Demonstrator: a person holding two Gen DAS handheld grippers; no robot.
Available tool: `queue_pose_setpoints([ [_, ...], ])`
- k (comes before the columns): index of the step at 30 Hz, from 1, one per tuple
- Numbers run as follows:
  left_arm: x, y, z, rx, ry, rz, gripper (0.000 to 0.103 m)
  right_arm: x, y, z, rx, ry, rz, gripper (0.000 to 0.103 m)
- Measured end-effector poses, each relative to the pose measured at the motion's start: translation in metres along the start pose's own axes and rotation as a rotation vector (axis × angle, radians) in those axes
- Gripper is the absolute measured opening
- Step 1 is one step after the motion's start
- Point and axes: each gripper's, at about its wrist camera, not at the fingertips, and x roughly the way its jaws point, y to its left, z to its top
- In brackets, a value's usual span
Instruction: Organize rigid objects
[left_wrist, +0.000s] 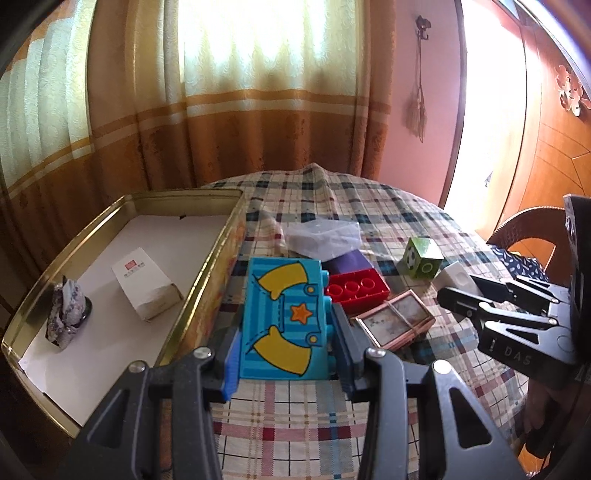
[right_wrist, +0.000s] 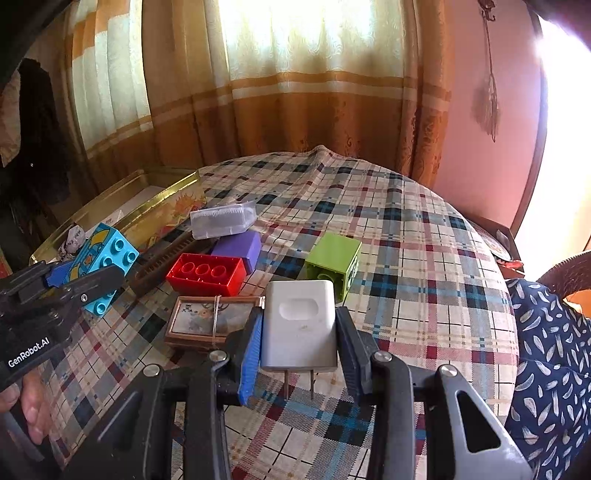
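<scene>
While the left hand-held gripper (left_wrist: 284, 354) clamped a blue toy brick (left_wrist: 284, 317) above the table (left_wrist: 295, 417) beside the gold tin (left_wrist: 207, 254), the right hand-held gripper (right_wrist: 299, 350) clamped a white charger (right_wrist: 300, 325).

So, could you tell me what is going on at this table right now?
A person is tidying small objects with a handheld gripper in each hand. The left gripper is shut on a blue toy brick, held above the checked tablecloth beside the gold tin. The right gripper is shut on a white charger. A red brick, purple block and green cube wait on the cloth.
</scene>
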Motion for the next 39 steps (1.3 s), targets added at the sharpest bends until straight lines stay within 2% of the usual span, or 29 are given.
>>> queue_pose_setpoints([
  [16,-0.009,0.006,-0.001,-0.029,-0.043,0.019,0.041,-0.014,0.002,-0.002,-0.007,-0.085,-0.001,0.041],
  [39,-0.025,0.013,-0.004,-0.053,-0.115,0.037,0.041,-0.032,0.018,-0.009,-0.086,-0.194,-0.033,0.041],
])
